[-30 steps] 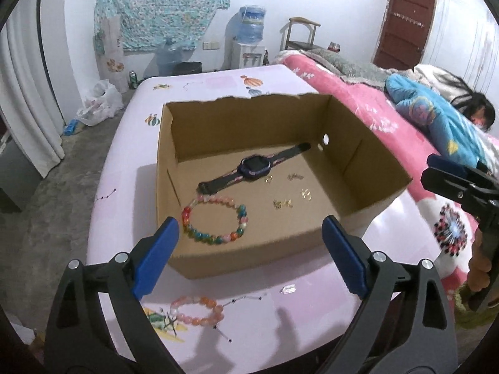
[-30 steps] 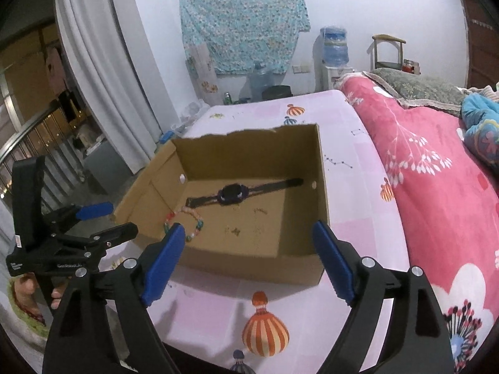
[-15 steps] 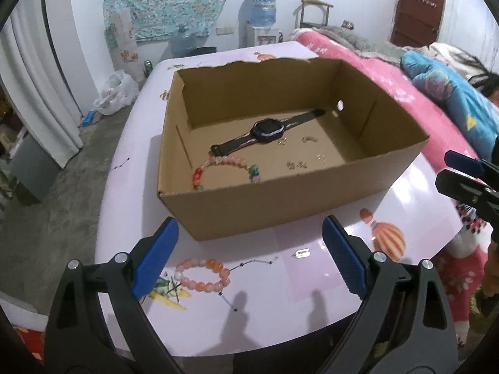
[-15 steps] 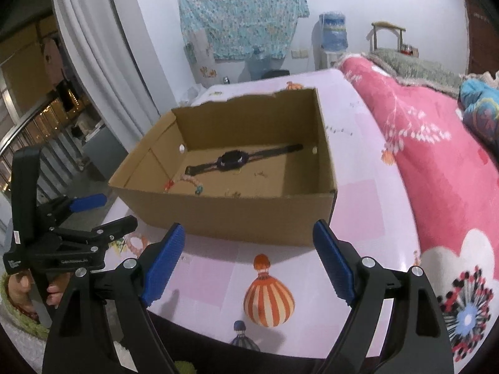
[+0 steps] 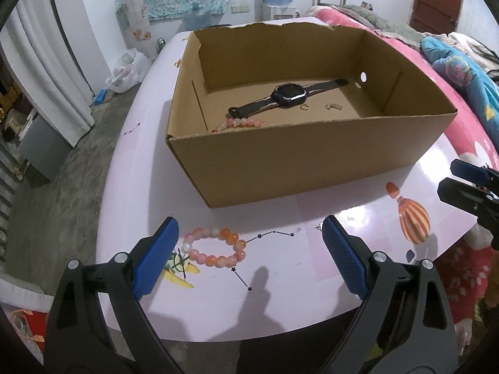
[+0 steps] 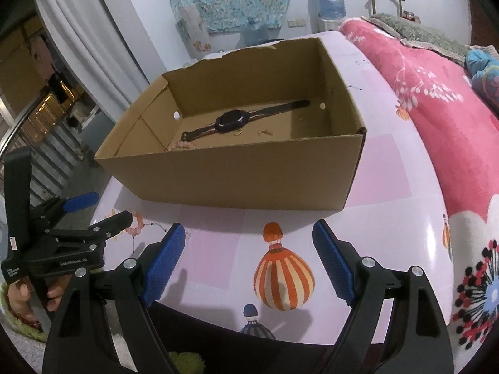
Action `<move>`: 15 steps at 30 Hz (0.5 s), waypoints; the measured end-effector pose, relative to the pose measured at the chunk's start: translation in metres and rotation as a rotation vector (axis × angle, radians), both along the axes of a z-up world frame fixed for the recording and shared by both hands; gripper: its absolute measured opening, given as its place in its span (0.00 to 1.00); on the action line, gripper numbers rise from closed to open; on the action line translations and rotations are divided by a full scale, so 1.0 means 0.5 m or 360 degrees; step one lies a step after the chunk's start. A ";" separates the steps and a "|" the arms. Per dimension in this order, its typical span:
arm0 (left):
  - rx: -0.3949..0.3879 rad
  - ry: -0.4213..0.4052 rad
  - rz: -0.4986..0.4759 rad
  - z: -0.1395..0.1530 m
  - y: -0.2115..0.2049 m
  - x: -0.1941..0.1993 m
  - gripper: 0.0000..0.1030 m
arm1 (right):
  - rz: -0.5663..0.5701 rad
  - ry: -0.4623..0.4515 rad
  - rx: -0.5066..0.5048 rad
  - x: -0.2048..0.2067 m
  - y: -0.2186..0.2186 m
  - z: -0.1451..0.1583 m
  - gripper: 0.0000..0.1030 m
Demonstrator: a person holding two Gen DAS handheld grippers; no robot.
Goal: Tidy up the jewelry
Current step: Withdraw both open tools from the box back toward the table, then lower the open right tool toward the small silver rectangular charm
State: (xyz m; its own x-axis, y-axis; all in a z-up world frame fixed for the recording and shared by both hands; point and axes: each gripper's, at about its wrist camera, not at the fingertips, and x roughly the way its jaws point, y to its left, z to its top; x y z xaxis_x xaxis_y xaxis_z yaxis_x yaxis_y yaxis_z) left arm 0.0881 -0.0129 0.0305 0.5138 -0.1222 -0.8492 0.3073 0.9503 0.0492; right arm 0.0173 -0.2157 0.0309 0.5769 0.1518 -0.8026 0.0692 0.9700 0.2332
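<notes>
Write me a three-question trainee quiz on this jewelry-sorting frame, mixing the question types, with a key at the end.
1. True or false: the pink bead bracelet on the table lies inside the cardboard box.
2. Which item lies stretched across the box floor? A) a necklace B) the black watch C) a hair clip
3. Fill in: both the left gripper and the right gripper have their jaws ____.

Key: 1. False, it lies on the table in front of the box, just ahead of the left gripper. 2. B. 3. open, with nothing held.
</notes>
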 end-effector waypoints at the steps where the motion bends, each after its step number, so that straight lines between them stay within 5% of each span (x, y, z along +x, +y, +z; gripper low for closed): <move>1: 0.0004 0.0004 0.0004 -0.002 0.000 0.002 0.87 | 0.0004 0.0003 -0.0001 0.001 0.002 -0.001 0.79; 15: 0.0030 0.0018 0.0031 -0.030 0.027 0.009 0.87 | 0.0060 0.0051 0.0011 0.015 0.033 -0.022 0.79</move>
